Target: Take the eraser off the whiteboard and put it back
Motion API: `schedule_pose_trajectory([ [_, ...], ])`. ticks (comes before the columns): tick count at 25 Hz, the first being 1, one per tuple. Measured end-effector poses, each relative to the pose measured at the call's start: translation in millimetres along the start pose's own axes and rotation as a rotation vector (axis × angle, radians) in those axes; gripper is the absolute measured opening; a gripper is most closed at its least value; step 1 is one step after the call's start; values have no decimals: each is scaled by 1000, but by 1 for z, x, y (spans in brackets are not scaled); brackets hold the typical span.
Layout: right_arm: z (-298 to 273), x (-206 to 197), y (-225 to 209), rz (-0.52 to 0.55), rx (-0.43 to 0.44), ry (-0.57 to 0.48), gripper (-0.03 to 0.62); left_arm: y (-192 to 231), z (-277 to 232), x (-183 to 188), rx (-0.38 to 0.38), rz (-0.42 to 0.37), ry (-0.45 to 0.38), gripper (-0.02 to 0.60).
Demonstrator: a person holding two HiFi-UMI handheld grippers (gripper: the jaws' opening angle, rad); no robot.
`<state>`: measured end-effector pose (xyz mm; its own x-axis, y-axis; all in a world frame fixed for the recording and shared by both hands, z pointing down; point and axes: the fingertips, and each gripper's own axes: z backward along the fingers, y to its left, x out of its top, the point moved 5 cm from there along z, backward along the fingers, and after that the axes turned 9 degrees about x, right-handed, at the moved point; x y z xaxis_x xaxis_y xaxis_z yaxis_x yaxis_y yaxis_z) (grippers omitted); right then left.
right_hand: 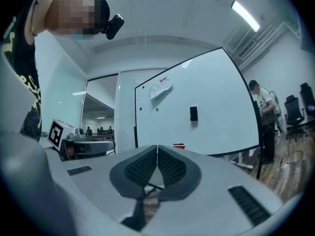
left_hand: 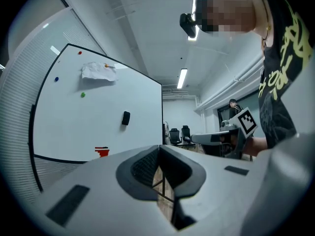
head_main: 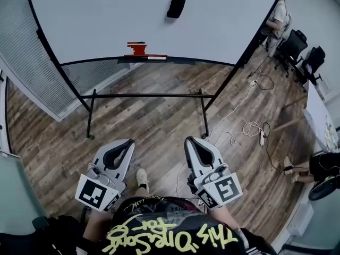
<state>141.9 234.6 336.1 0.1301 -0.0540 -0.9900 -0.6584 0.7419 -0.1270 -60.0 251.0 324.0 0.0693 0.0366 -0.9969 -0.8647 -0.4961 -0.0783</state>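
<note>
The black eraser (head_main: 176,6) sticks to the whiteboard (head_main: 106,20), high and right of middle. It also shows in the left gripper view as the eraser (left_hand: 126,118) and in the right gripper view as the eraser (right_hand: 193,113). Both grippers are held level in front of the person's body, well short of the board and pointing toward it. My left gripper (head_main: 129,143) has its jaws together with nothing between them, its tips (left_hand: 158,149) meeting. My right gripper (head_main: 190,141) is likewise shut and empty, its tips (right_hand: 157,148) closed.
A red object (head_main: 137,49) lies on the board's tray. The board's black stand (head_main: 146,95) spans the wooden floor ahead. Cables (head_main: 249,126) trail at the right, near office chairs (head_main: 297,47) and a standing person (right_hand: 261,107). A crumpled paper (left_hand: 98,72) and small magnets are on the board.
</note>
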Motion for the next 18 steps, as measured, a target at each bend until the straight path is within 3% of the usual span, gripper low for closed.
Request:
schedule_pose_trajectory([
  [18,-134,4,-43,7,-37,-33,11,119,-80,-5,-62,-8,-5,11],
])
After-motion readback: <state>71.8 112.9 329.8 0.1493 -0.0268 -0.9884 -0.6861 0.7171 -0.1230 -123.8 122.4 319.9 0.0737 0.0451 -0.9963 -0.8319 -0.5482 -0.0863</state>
